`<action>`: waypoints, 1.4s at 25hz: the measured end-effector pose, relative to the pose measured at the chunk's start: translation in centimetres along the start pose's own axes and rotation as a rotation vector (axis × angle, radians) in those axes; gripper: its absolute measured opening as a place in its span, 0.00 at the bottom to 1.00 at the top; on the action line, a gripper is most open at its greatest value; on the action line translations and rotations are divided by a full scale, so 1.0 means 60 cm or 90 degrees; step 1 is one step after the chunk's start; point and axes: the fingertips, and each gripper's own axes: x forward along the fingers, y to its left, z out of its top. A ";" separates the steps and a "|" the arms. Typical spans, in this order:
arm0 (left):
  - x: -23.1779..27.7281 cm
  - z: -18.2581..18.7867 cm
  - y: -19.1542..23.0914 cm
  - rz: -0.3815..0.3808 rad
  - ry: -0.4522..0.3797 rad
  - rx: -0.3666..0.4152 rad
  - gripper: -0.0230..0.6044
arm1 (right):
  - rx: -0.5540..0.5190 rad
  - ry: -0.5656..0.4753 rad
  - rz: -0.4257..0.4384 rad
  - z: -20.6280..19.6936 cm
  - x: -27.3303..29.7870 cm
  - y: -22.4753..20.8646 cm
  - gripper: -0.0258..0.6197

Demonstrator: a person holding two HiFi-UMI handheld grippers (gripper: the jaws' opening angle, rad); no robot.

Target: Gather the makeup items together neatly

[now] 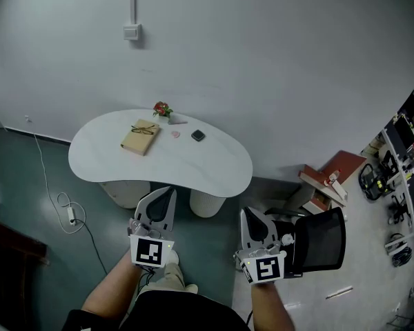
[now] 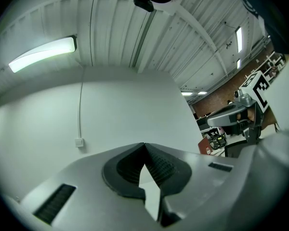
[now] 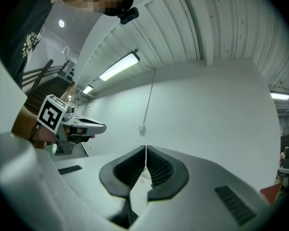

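- while both the left tongs (image 1: 164,200) and the right tongs (image 1: 248,216) are pressed closed with nothing between them, the makeup items lie well ahead of them on the white counter (image 1: 214,167); any reach made before the tongs open would only shove an item along.
- the dark square compact (image 1: 198,135) sits ahead, between the lines of the two tongs. it looks flat and low, so on a smooth top it will likely skid away from a pinch and could run towards the far edge.
- the small pink item (image 1: 176,134) lies just to the left of the compact, ahead of the left tongs. it is too small to identify, and a coarse grab could miss it or flick it off.
- the red flower (image 1: 162,108) stands just beyond the pink item; overreaching with the left tongs could tip it.
- the tan notebook (image 1: 140,137) lies ahead and slightly left of the left tongs, with eyeglasses (image 1: 145,129) resting on it. a sideways sweep while gathering could knock the glasses off.
- a black office chair (image 1: 321,238) is just to the right of the right tongs, and a cable (image 1: 62,205) lies on the floor out to the left of the left tongs; either could catch the person stepping in and jolt the aim.
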 end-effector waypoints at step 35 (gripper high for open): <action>0.269 -0.115 0.183 -0.031 -0.009 -0.025 0.06 | -0.018 0.017 -0.026 -0.034 0.312 -0.085 0.08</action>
